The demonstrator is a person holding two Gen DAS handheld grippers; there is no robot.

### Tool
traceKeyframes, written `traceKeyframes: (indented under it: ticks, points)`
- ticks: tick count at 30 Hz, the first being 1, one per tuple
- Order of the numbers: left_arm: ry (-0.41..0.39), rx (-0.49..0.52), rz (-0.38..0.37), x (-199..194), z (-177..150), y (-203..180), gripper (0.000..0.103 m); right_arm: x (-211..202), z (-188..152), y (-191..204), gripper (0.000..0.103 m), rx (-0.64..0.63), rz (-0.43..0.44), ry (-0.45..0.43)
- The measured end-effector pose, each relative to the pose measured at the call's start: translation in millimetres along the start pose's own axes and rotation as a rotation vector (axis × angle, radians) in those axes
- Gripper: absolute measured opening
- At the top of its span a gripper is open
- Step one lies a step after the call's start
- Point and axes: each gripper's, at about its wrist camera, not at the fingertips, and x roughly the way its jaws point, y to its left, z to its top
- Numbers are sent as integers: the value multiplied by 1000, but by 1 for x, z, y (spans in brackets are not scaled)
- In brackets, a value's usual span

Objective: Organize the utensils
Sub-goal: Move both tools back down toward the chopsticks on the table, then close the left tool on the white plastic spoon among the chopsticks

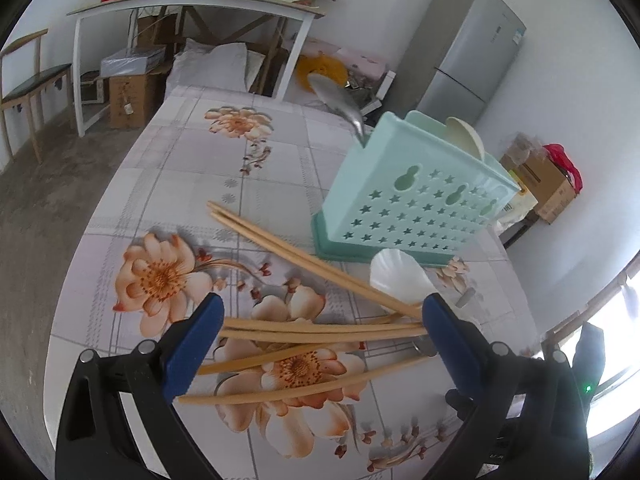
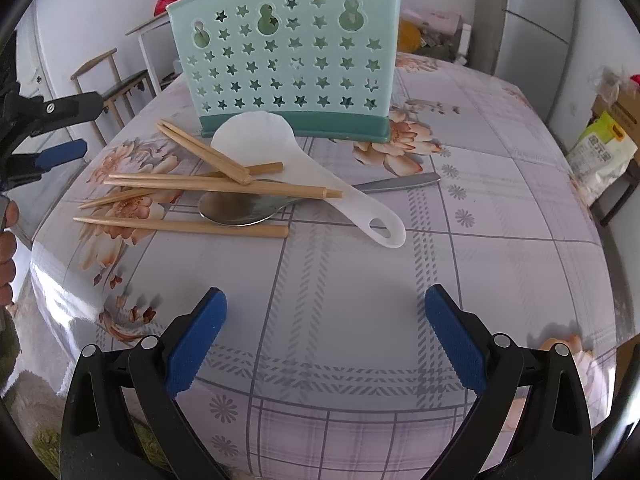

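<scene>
A mint-green star-holed utensil holder (image 1: 408,200) (image 2: 288,52) stands upright on the floral tablecloth. A metal spoon (image 1: 336,98) and a cream spoon (image 1: 466,136) stick out of its top. Several wooden chopsticks (image 1: 320,330) (image 2: 216,184) lie in a loose pile in front of it, with a white rice paddle (image 1: 400,276) (image 2: 280,148) and a second metal spoon (image 2: 236,208). My left gripper (image 1: 323,312) (image 2: 76,130) is open, low over the chopsticks, which lie between its fingers. My right gripper (image 2: 326,296) is open and holds nothing, nearer the table's front than the pile.
The table (image 2: 500,184) is bare to the right of the pile. A hand (image 2: 6,248) shows at the left edge. Around the table stand a fridge (image 1: 468,52), a cluttered white desk (image 1: 192,4), a chair (image 1: 28,80) and cardboard boxes (image 1: 552,188).
</scene>
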Motion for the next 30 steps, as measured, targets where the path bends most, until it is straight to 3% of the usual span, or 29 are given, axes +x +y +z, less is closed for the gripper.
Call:
traceKeyframes:
  ticks: [13,20,25,30]
  points:
    - [-5,65,-22,6,14,-17,97,-3,2,-5,95,-1,20,2]
    - [-40,142,-46,9,24,-36,95,-15,12,-24,95,117,136,-60]
    - [-63,196,-57,19,31,-50,86,-24,18,-27,93,131,184,-102]
    - [-42,221,-45,40,37,-55,66,-28,21,-19,92,117,211,-130]
